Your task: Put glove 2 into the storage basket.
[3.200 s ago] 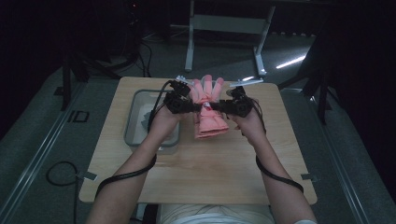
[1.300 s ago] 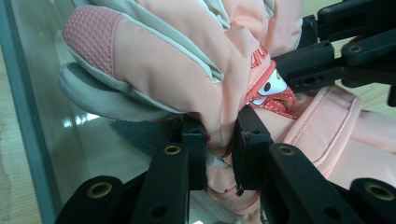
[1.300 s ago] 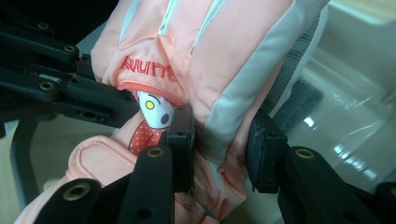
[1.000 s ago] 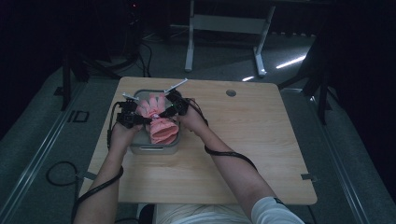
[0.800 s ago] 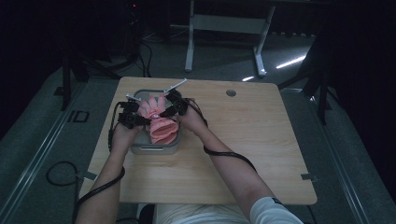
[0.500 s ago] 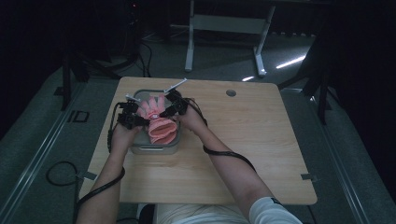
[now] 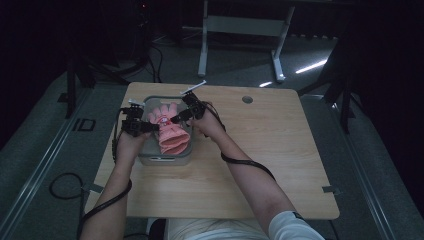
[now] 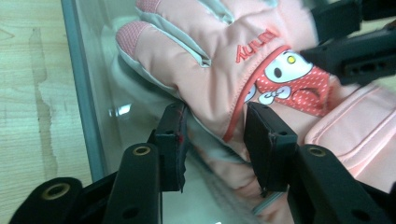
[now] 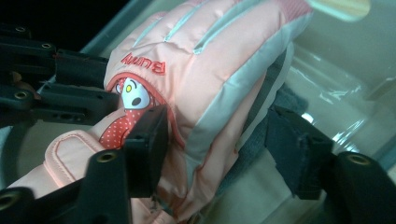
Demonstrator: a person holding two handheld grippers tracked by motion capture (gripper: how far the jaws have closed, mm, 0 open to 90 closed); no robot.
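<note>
One glove (image 7: 169, 131) between hand-held grippers (both loosening).

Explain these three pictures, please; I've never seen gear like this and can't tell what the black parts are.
A person sits at a wooden table holding a black two-fingered tool in each hand. The high view looks down from above: the left gripper and right gripper meet over a clear bin. The other two pictures come from small cameras riding on each tool, looking along its fingers. A pink glove with a cartoon patch lies in the bin. Both pairs of fingers have just been opening. The glove's edge sits between them, but on each tool at least one finger stands off the fabric, so the glove looks let go.
</note>
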